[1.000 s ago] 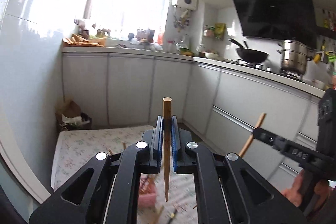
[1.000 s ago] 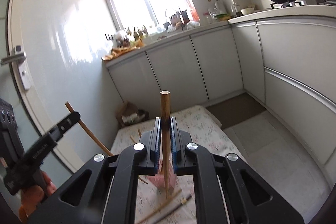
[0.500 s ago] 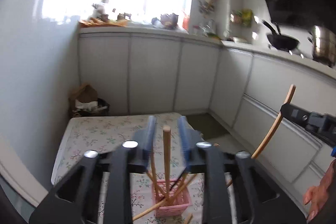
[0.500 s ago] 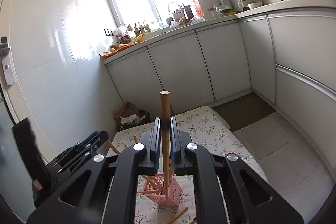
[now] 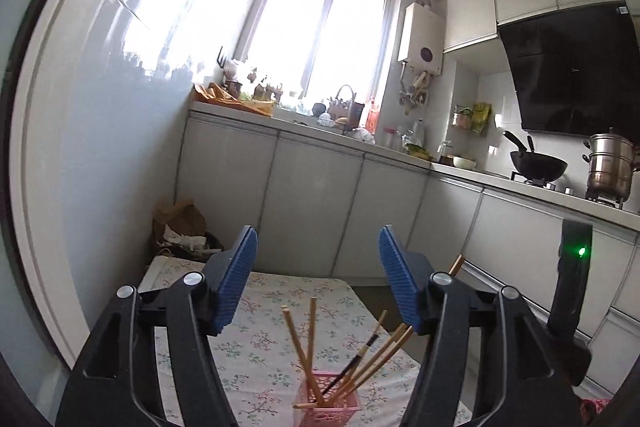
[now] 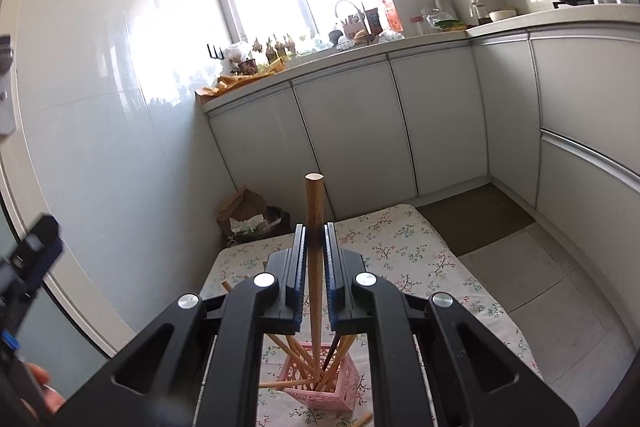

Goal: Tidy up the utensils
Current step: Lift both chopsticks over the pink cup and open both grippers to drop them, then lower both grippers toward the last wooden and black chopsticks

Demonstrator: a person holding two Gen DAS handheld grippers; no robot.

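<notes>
The left gripper (image 5: 316, 275) is now being held wide open; its chopstick has been dropped into the basket (image 5: 326, 405). 1 chopstick (image 6: 314, 267) is being squeezed by the right gripper (image 6: 314, 275) above it, likely next in.

A: Left gripper (image 5: 316, 277), what's the picture?
B: Wide apart, blue-padded fingers (image 5: 236, 279) splayed, nothing between them, angled down from above.
A: And the right gripper (image 6: 314, 269)?
B: Fingers (image 6: 298, 271) pinched tight on a wooden chopstick (image 6: 314, 227), which stands upright between the pads.
A: Any hands?
B: A bit of the left hand (image 6: 42, 393) shows at the right camera's lower left edge.
</notes>
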